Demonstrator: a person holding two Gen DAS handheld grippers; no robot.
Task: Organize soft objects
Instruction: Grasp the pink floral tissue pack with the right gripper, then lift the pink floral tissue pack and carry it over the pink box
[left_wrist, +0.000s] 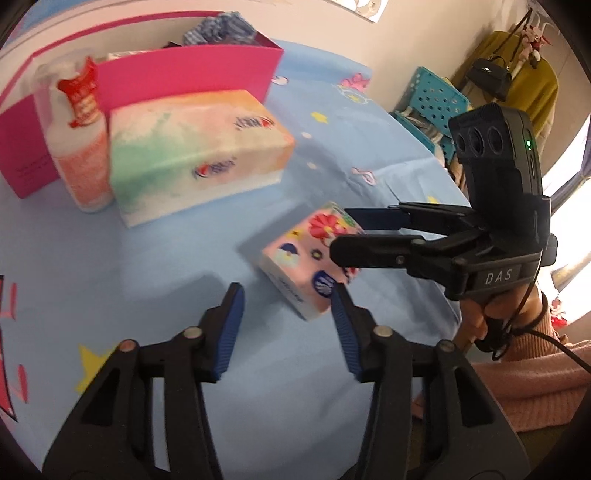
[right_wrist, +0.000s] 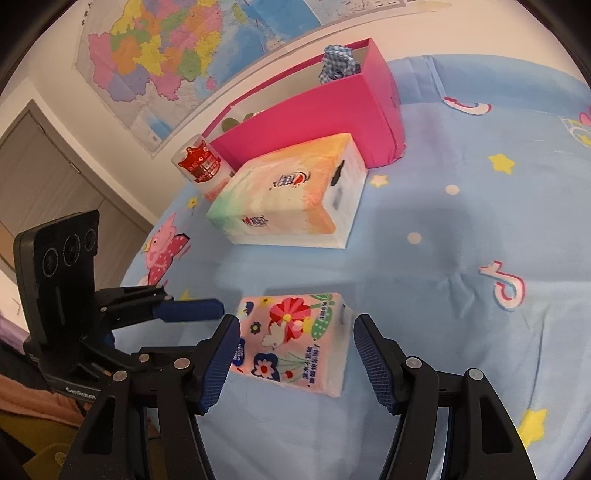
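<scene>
The small flowery tissue pack (right_wrist: 295, 339) is being straddled by the wide-open, empty right gripper (right_wrist: 293, 363), while the left gripper (left_wrist: 288, 328) is being held open and empty, so it could get squashed or slip.

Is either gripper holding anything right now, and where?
Nothing is held. The right gripper is open, straddling the small floral tissue pack without clamping it. The left gripper is open beside it.

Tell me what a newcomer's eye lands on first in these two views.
First the small flowered tissue pack lying on the blue cartoon bedsheet, framed between the open fingers of the right gripper, with the left gripper, also open, close beside it. Behind it lies a large pastel tissue pack next to a wrapped paper roll. Both sit against a bright pink box holding checked cloth.
</scene>
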